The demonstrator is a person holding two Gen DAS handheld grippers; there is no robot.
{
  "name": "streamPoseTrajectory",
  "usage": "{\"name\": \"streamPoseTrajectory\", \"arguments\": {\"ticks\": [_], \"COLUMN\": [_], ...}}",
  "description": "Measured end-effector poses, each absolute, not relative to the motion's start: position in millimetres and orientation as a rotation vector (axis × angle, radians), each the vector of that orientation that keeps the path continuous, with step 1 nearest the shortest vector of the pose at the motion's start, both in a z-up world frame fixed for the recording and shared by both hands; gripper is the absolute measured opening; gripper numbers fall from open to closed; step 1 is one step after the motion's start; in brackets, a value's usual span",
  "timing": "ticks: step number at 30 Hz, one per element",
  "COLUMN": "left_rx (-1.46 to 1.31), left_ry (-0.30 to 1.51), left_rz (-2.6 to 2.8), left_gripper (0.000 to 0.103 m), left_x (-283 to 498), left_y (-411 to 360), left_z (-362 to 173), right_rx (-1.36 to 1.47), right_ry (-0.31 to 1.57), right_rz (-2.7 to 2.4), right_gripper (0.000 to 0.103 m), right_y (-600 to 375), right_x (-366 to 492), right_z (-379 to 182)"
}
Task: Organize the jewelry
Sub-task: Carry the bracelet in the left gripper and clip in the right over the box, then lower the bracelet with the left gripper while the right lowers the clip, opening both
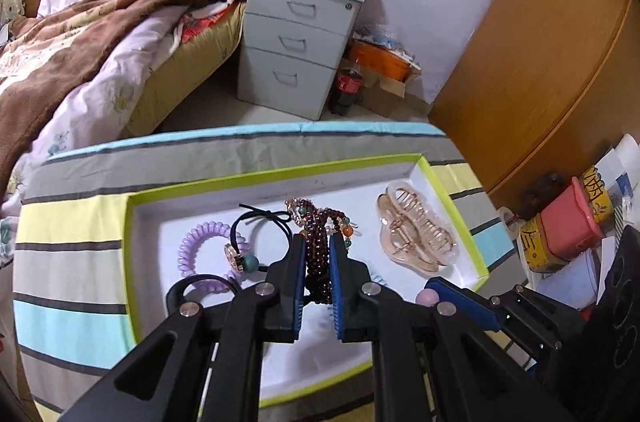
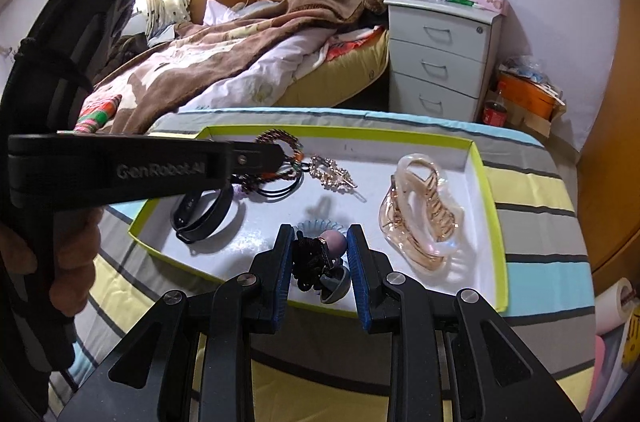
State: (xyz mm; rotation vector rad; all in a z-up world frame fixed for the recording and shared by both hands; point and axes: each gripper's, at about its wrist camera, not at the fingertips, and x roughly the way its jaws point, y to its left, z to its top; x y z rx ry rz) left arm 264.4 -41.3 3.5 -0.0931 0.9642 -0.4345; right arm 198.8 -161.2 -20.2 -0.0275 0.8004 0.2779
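A white tray with a lime-green rim (image 1: pixel 280 172) (image 2: pixel 486 174) sits on a striped cloth. My left gripper (image 1: pixel 318 242) is shut on a dark red bead bracelet (image 1: pixel 318 234), held over the tray; it also shows in the right wrist view (image 2: pixel 280 142). My right gripper (image 2: pixel 318 234) is shut on a black hair tie with pink and grey balls (image 2: pixel 320 256) at the tray's near edge. In the tray lie a clear amber claw clip (image 1: pixel 416 234) (image 2: pixel 420 218), a purple coil tie (image 1: pixel 204 242), a black elastic tie (image 1: pixel 256 222), a black wristband (image 2: pixel 200 214) and a gold hairpin (image 2: pixel 332 174).
The striped cloth (image 1: pixel 72 222) covers a low table. Behind stand a bed with a brown blanket (image 1: pixel 80 34), a grey drawer unit (image 1: pixel 296 38), a cola bottle (image 1: pixel 348 86) and a wooden wardrobe (image 1: pixel 540 62). Tins and boxes (image 1: pixel 560 230) sit at the right.
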Motion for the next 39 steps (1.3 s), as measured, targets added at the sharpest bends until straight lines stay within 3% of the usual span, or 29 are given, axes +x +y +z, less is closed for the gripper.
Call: {"name": "streamPoseTrajectory", "arguments": {"ticks": [27,29,33,39], "left_rx": [-0.078,-0.081,-0.093,-0.092], "left_ry": [1.011,1.013,1.004,0.998], "left_rz": [-0.396,-0.394,-0.4,-0.396], "left_gripper": [0.013,0.015,0.029,0.034], "left_x": [280,280,278,276], "left_y": [-50,-49,-48,-46], "left_z": [-25,-25,-22,-18], "right_rx": [-0.081,-0.08,-0.088,-0.08], "right_ry": [0.831,0.83,0.831,0.827], "right_rz": [0.271,0.272,0.265,0.254], "right_gripper": [0.028,0.029,0.032,0.041], "right_y": [-155,-155,-155,-157], "right_x": [207,207,207,206], "right_z": [-41,-40,-41,-39]}}
